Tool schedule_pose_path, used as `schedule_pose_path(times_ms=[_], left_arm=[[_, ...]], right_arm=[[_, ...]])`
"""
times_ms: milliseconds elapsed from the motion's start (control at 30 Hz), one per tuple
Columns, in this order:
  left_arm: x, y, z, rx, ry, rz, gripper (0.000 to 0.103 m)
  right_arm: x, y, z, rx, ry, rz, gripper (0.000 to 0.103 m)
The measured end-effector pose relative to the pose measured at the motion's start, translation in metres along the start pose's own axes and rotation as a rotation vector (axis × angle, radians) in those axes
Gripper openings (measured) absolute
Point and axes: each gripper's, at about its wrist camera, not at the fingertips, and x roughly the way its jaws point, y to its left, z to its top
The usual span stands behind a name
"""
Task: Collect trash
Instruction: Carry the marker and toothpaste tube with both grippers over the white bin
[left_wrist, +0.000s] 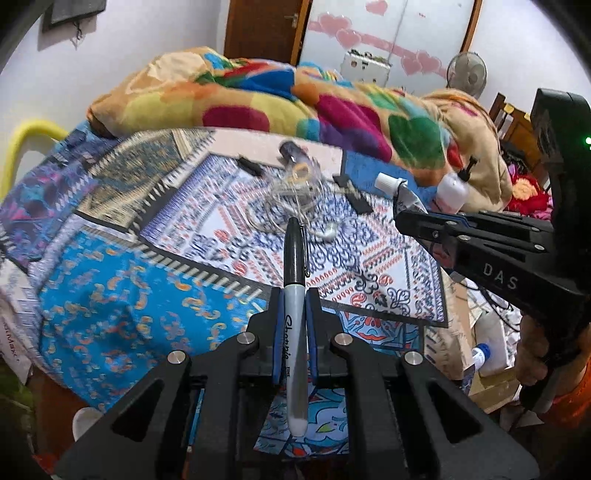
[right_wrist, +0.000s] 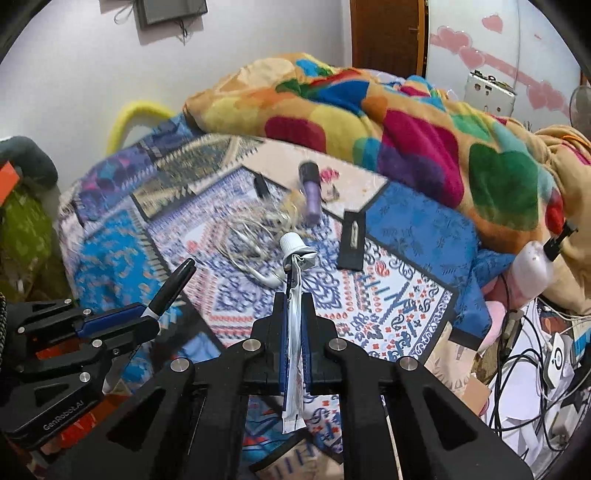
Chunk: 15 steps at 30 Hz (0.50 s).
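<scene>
My left gripper (left_wrist: 294, 295) is shut on a black-capped Sharpie marker (left_wrist: 294, 280) and holds it above the patterned bed cover; the marker also shows in the right wrist view (right_wrist: 171, 288). My right gripper (right_wrist: 294, 299) is shut on a squeezed white toothpaste tube (right_wrist: 293, 314) with a white cap, which also shows in the left wrist view (left_wrist: 397, 186). On the bed lie tangled white earphones (right_wrist: 255, 240), a purple cylindrical tube (right_wrist: 311, 190) and a flat black piece (right_wrist: 352, 240).
A crumpled colourful blanket (right_wrist: 388, 122) fills the back of the bed. A white bottle (right_wrist: 533, 266) lies at its right edge. Cables and papers (right_wrist: 535, 369) clutter the floor at the right. A yellow bed rail (right_wrist: 129, 118) stands far left.
</scene>
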Motion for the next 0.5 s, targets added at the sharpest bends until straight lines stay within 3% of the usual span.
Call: schedule_pose_path(times_ms=[500], left_arm=[[-0.119, 0.054, -0.011, -0.082, -0.121, 0.098, 0.010]], right_arm=[[-0.076, 0.083, 0.026, -0.062, -0.136, 0.092, 0.006]])
